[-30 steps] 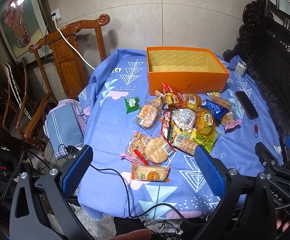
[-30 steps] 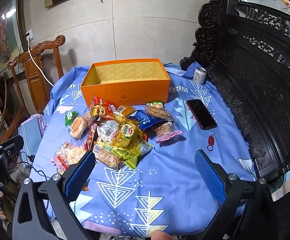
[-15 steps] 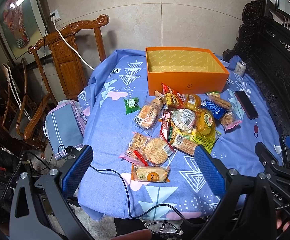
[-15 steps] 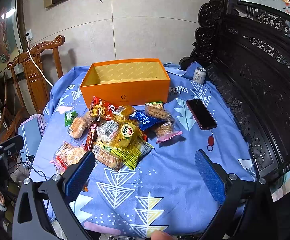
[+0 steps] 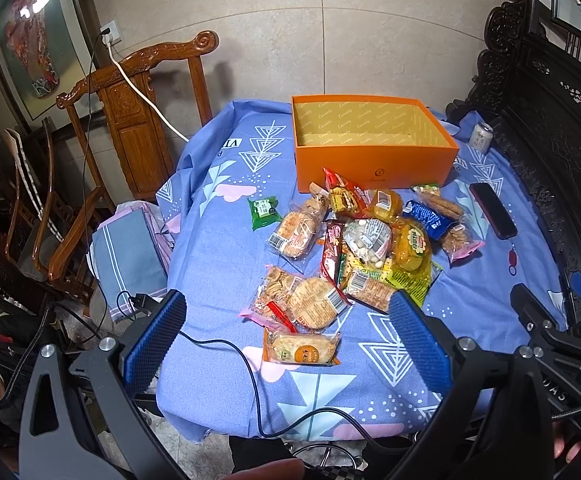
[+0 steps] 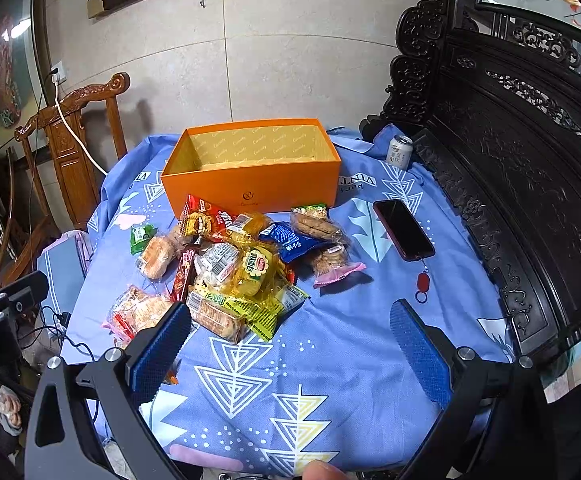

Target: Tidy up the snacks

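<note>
Nothing's really moved, both the left gripper (image 5: 286, 336) and right gripper (image 6: 290, 342) still hang wide open, holding nothing. Crinkly snacks (image 6: 234, 264) heaped on blue patterned cloth (image 6: 330, 360) just near the boxy orange cardboard box (image 6: 250, 184); carved dark wood on the right.

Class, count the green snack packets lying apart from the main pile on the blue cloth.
1: the small green packet lies alone on the cloth, left of the snack pile. Others could be hidden beneath it.
</note>
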A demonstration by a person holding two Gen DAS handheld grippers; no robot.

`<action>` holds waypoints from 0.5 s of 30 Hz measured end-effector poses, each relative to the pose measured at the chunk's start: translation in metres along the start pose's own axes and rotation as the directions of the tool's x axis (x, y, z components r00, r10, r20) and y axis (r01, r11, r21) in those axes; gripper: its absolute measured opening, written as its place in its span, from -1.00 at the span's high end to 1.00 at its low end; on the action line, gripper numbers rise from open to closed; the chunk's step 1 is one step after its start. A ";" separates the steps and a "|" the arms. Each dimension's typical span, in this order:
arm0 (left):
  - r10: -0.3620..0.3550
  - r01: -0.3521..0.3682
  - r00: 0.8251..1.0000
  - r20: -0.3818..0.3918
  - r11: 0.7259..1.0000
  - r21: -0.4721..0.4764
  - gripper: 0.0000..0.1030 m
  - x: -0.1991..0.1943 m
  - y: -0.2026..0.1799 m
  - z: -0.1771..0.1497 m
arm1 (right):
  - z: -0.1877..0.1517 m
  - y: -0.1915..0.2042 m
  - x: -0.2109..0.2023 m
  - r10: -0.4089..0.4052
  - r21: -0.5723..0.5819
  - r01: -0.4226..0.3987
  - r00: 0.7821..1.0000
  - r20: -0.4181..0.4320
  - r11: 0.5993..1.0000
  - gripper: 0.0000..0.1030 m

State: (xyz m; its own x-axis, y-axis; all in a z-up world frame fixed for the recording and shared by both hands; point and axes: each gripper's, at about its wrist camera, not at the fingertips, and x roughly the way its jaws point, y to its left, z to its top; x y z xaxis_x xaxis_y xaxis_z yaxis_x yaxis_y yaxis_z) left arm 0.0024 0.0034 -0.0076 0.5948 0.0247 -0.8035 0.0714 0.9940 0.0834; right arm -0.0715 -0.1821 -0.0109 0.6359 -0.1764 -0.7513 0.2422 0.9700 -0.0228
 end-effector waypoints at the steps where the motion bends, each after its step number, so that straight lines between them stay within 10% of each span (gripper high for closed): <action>1: 0.000 0.000 1.000 -0.001 1.000 0.000 -0.92 0.000 0.000 0.000 | 0.000 0.000 0.000 0.000 0.000 0.000 1.000 0.000 1.000 -0.93; 15: -0.014 0.014 1.000 0.000 1.000 -0.007 -0.92 0.006 -0.001 0.003 | 0.000 -0.001 0.000 -0.002 0.000 0.002 1.000 0.004 1.000 -0.93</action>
State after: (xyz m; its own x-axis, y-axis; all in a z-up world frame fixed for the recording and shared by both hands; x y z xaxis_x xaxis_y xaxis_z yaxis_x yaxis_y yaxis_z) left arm 0.0082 0.0019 -0.0104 0.5934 0.0108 -0.8049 0.0741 0.9949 0.0680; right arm -0.0720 -0.1830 -0.0107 0.6384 -0.1786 -0.7487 0.2434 0.9696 -0.0238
